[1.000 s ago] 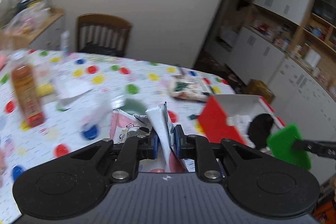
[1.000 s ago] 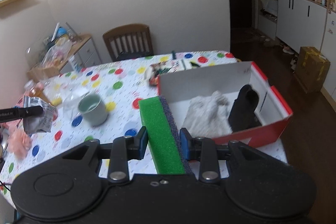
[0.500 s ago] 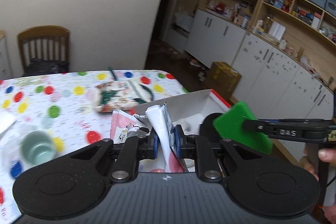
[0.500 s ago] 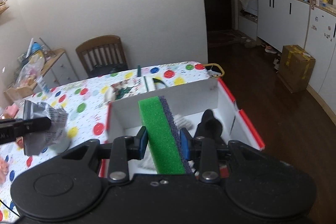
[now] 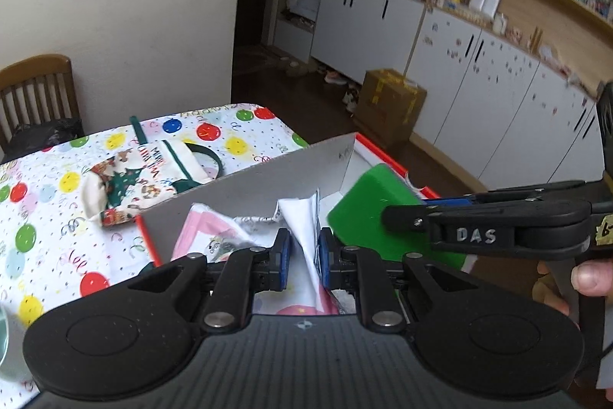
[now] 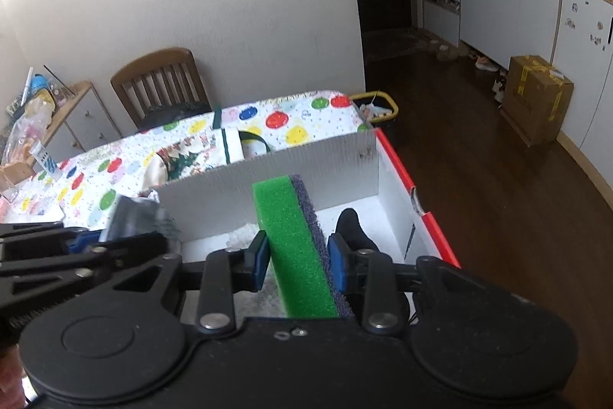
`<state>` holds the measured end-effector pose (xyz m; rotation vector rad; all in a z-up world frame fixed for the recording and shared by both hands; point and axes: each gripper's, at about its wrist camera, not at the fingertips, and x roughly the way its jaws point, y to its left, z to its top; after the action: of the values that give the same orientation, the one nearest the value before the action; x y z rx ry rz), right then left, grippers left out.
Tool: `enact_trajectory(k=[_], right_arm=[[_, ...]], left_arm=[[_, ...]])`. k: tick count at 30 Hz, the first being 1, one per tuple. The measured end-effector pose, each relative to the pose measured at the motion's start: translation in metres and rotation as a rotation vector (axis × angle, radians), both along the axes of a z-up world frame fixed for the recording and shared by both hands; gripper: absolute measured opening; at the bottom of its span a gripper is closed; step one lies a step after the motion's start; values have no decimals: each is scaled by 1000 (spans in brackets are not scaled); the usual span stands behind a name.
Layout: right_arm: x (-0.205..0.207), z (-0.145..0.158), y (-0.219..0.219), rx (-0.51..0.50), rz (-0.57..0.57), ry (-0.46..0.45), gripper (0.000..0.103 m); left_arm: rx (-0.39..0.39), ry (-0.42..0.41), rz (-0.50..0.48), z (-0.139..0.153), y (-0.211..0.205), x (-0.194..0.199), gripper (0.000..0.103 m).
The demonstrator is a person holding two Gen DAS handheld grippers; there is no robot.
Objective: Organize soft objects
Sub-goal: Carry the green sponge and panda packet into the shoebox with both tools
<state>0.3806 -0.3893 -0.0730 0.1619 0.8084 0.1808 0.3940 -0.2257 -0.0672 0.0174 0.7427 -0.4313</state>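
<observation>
My left gripper (image 5: 303, 257) is shut on a folded white and pink printed cloth (image 5: 207, 236), held over the near left corner of a red box with white inside walls (image 5: 260, 186). My right gripper (image 6: 297, 257) is shut on a green sponge (image 6: 291, 240) with a dark scouring side, held upright above the box (image 6: 268, 175). In the left wrist view the sponge (image 5: 360, 217) hangs just right of the cloth. A black soft item (image 6: 352, 229) and a white fluffy cloth (image 6: 241, 234) lie inside the box. The left gripper's cloth (image 6: 134, 217) shows at the box's left wall.
The box sits at the right end of a table with a polka-dot cover (image 5: 46, 217). A Christmas-print cloth (image 5: 134, 179) lies behind the box. A wooden chair (image 6: 161, 83) stands at the far side. A cardboard carton (image 6: 536, 98) sits on the dark floor by white cabinets.
Both grippers have swung right and come in over the box. The left carried its cloth away from the table's middle; the right brought the sponge from in front of the box to above its inside.
</observation>
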Motion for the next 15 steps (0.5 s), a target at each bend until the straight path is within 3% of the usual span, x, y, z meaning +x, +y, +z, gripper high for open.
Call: enact_trajectory(k=[6,15], right_arm=[[13,-22,0,-4,12,49,31],[21,-47,0,-20,16,88,32]], left_arm=[[49,6,-12,-20,-20,17,15],[68,123,31,-54,-20,32,15]])
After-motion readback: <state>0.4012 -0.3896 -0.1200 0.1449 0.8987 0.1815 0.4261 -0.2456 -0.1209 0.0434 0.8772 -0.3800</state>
